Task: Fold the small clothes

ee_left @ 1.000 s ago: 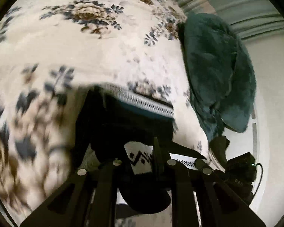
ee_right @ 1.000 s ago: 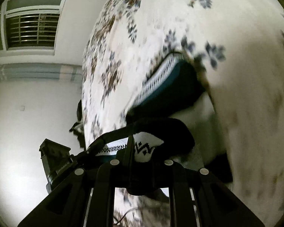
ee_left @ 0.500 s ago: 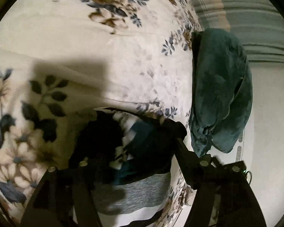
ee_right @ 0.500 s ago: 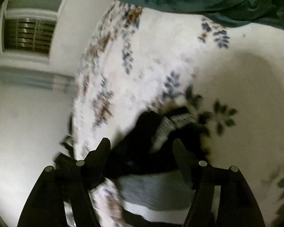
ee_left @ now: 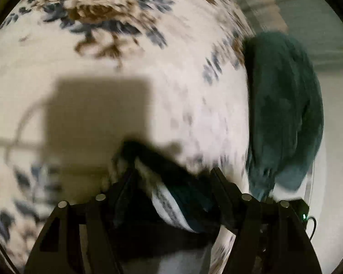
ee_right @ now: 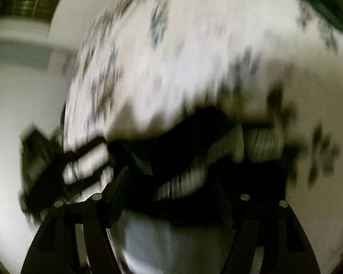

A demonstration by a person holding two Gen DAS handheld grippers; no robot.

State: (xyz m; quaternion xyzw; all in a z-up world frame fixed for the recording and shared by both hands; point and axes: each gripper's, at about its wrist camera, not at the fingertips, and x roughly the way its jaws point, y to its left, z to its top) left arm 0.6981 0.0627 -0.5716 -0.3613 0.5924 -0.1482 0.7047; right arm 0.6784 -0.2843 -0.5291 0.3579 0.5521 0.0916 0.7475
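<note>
Both tools spread wide, as half a second ago. Left tool (ee_left: 171,178), right tool (ee_right: 171,175): small dark patterned garment (ee_left: 171,196) lies bunched between fingers on floral bedsheet (ee_left: 103,57); views now blurred.

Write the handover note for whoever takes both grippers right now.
Left gripper: open, fingers straddling the dark patterned garment, not gripping it.
Right gripper: open too, over the same garment; this view is heavily blurred.
The garment lies bunched on the floral bedsheet, its white patterned band showing, a grey part nearest the cameras. A teal blanket sits at the bed's edge.
Done: nothing looks neatly folded yet.
Left: regrasp the edges, flatten, fold.
</note>
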